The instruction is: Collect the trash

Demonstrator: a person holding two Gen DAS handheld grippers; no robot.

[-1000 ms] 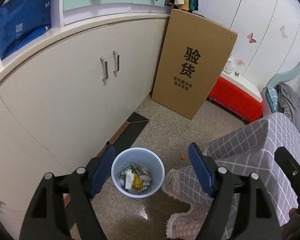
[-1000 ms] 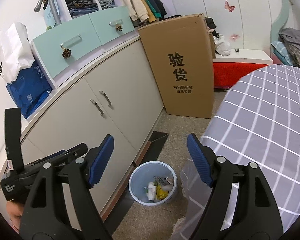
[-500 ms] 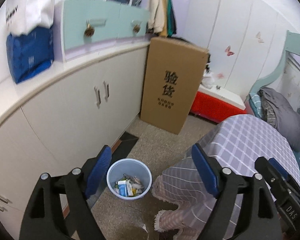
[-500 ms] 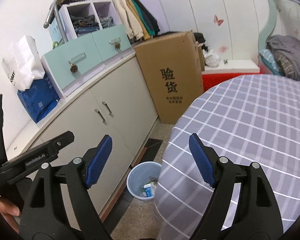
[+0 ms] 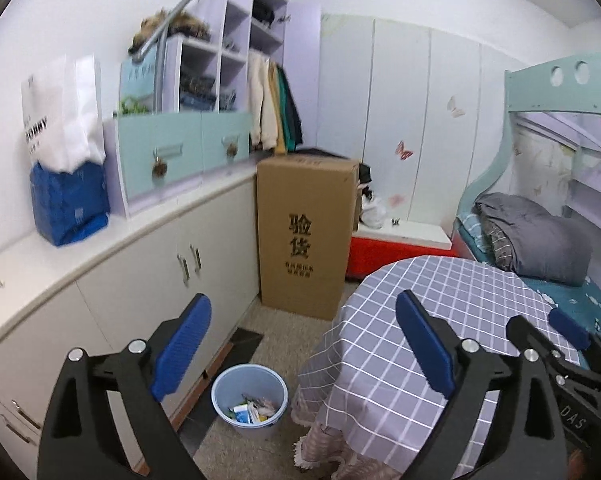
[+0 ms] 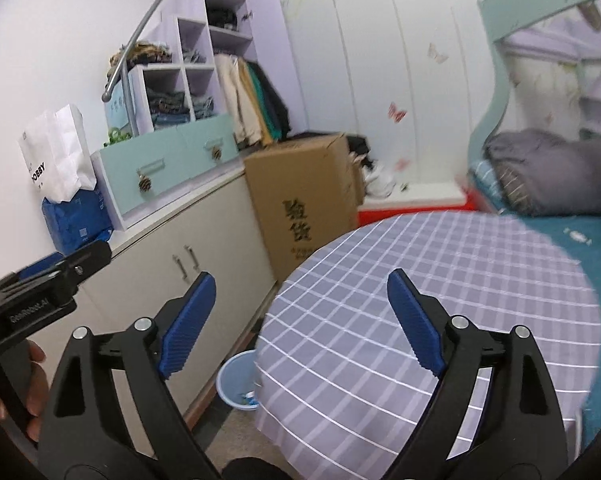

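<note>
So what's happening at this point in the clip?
A person holds a gripper in each hand, and both the left gripper and right gripper are open with nothing between the fingers; their jaws have just been opening wider. The blue bin on the floor beside the checked-cloth table already has trash in it. No loose trash shows on the tablecloth.

Bin (image 5: 249, 390) on floor btwn cabinet (image 5: 140, 280) & table (image 5: 440, 300); trash (image 5: 252, 412) in bin.
</note>
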